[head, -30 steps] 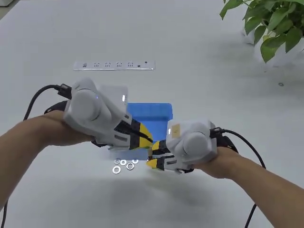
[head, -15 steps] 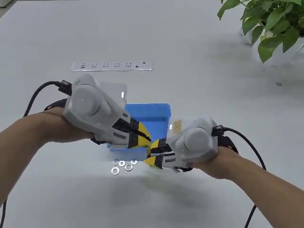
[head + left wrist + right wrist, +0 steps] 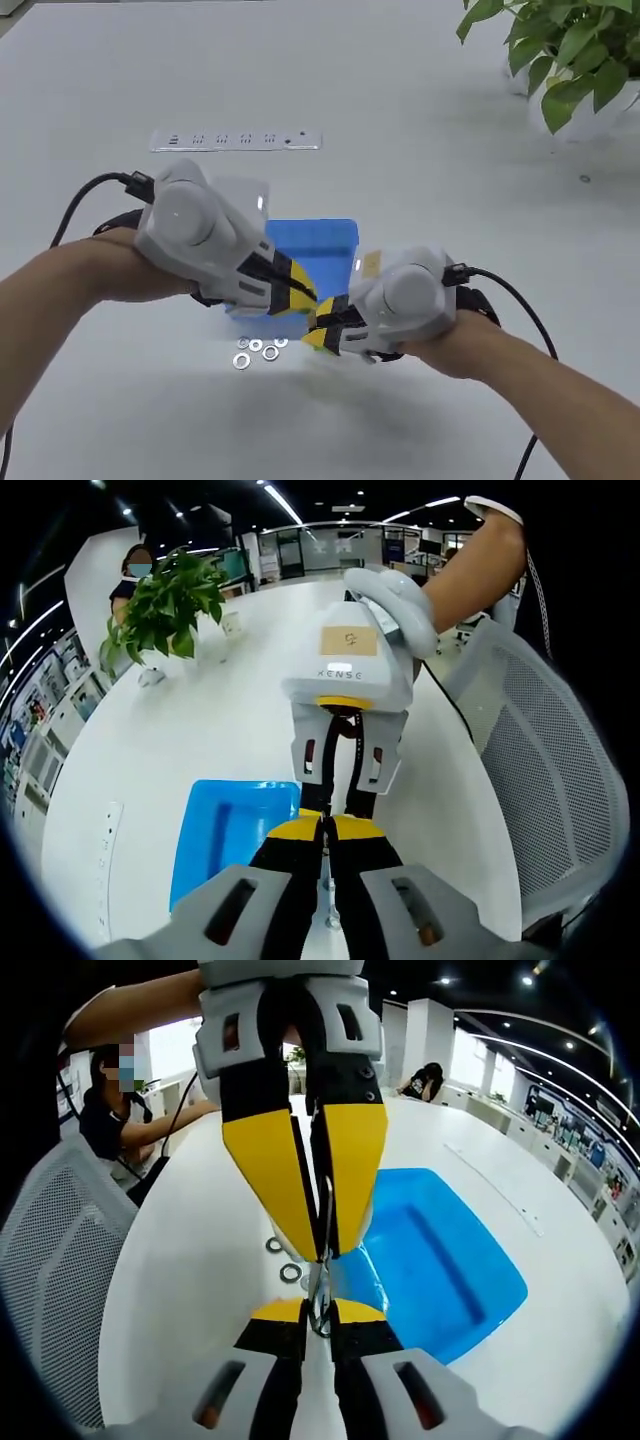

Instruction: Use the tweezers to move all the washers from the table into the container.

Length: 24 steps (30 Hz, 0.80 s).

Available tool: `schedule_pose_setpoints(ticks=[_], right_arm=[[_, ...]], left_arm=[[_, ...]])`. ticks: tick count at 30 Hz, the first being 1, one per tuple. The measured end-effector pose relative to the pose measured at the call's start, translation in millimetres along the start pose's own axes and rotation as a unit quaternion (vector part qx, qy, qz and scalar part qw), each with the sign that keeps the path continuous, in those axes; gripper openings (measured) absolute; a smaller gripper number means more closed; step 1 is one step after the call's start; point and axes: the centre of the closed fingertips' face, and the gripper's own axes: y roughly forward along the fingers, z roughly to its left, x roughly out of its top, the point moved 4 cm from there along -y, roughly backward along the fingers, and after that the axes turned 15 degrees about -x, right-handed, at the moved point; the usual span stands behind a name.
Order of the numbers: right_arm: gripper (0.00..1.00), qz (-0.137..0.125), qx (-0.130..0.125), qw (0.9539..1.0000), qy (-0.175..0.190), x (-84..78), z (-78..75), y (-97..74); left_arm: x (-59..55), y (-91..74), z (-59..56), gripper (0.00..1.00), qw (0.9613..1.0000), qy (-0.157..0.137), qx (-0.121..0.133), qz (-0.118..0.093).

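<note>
On a white table [image 3: 430, 110], blue container [image 3: 325, 245], washers [image 3: 256, 350], power strip [image 3: 235, 140], plant [image 3: 560, 50]

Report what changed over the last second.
Nothing visibly moved; only the camera drifted slightly. The left claw and right claw still meet tip to tip, both shut on the tweezers, beside the blue container, with the washers lying on the table.

Bright overhead light is casting a soft shadow on the table [image 3: 450, 150] under the right gripper [image 3: 318, 338]. Ceiling strips [image 3: 283, 502] are glaring beyond the left gripper [image 3: 326, 830]; fisheye edges are bending.
</note>
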Motion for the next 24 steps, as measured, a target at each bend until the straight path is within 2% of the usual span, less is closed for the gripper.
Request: schedule_pose_setpoints(ticks=[16,24], right_arm=[[0.09,0.002,-0.001,1.0,-0.005,1.1,1.1,-2.2],[0.09,-0.004,-0.006,1.0,-0.003,9.0,2.3,-8.2]], left_arm=[[0.8,-0.8,-3.0,0.06,0.9998,0.007,-0.005,0.016],[7.8,-7.6,-8.1,0.06,0.9995,0.014,-0.004,0.027]])
